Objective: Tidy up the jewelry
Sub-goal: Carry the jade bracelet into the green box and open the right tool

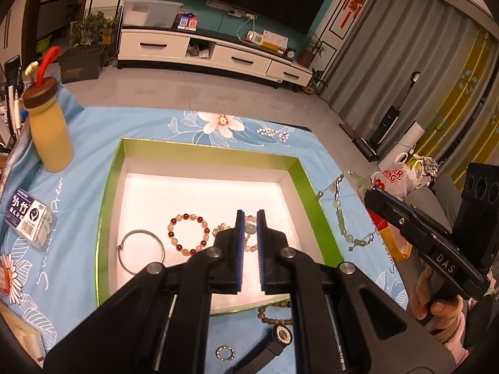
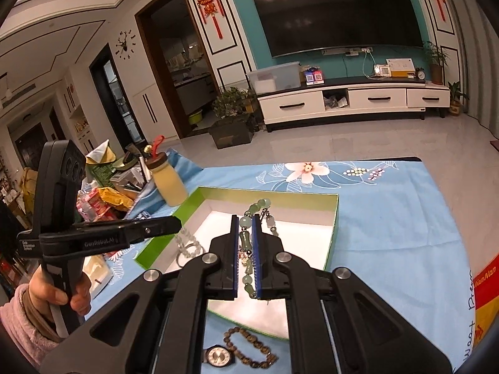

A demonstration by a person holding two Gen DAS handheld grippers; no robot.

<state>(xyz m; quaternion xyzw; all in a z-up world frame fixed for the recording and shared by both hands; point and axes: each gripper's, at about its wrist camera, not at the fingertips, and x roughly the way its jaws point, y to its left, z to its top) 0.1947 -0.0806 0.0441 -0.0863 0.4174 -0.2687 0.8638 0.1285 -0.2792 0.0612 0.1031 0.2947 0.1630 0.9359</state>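
Observation:
A green-walled box (image 1: 307, 184) with a white floor lies on the blue flowered cloth. Inside it rest a silver bangle (image 1: 141, 250), a red-and-pale bead bracelet (image 1: 189, 233) and a small gold charm (image 1: 222, 227). My left gripper (image 1: 250, 218) hovers over the box, shut on a pale bead bracelet (image 2: 187, 243) that dangles from its tip. My right gripper (image 2: 245, 221) is shut on a jade-green bead strand (image 2: 244, 240), which hangs over the box's right wall (image 1: 340, 218). A brown bead bracelet (image 2: 249, 344), a watch (image 2: 218, 355) and a small ring (image 1: 226, 352) lie in front of the box.
A yellow bottle (image 1: 51, 131) with a brown lid stands left of the box, beside a small labelled card pack (image 1: 29, 218). Clutter is piled at the table's left end (image 2: 106, 199). A red-printed plastic bag (image 1: 393, 177) sits to the right. A person's hands hold both grippers.

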